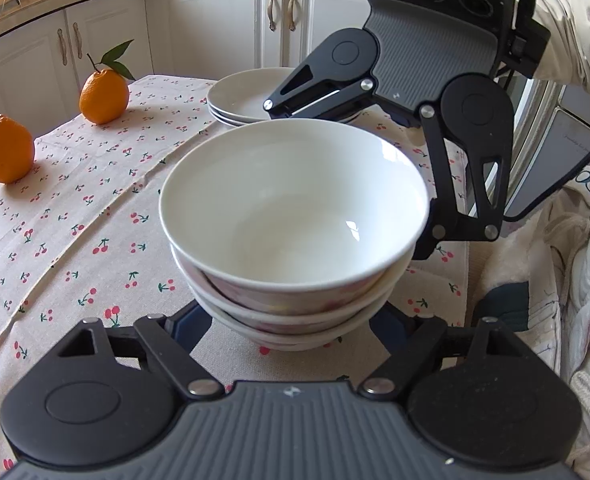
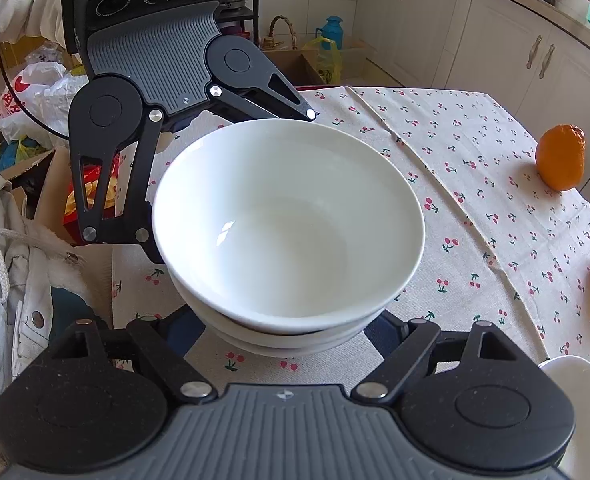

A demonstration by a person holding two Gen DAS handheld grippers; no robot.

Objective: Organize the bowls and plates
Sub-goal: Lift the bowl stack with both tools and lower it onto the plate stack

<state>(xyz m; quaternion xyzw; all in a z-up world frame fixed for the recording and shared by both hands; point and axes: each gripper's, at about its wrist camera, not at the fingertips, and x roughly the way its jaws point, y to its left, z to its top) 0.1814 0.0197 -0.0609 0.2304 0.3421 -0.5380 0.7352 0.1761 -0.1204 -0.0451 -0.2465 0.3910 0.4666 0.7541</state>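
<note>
A stack of white bowls point(image 1: 295, 216) stands on the cherry-print tablecloth point(image 1: 75, 240); it also shows in the right wrist view point(image 2: 291, 224). My left gripper point(image 1: 291, 320) is spread wide around the near side of the stack's base. My right gripper point(image 2: 291, 324) is spread wide around the opposite side. The stack hides both grippers' fingertips, so contact is unclear. A stack of white plates point(image 1: 243, 96) sits behind the bowls, partly hidden by the right gripper, and its edge shows in the right wrist view point(image 2: 583, 396).
Two oranges point(image 1: 103, 96) point(image 1: 7, 148) sit on the table's far left; they also show in the right wrist view point(image 2: 561, 158). White cabinets point(image 1: 215, 20) stand behind. Bags and boxes point(image 2: 35, 92) lie on the floor past the table edge.
</note>
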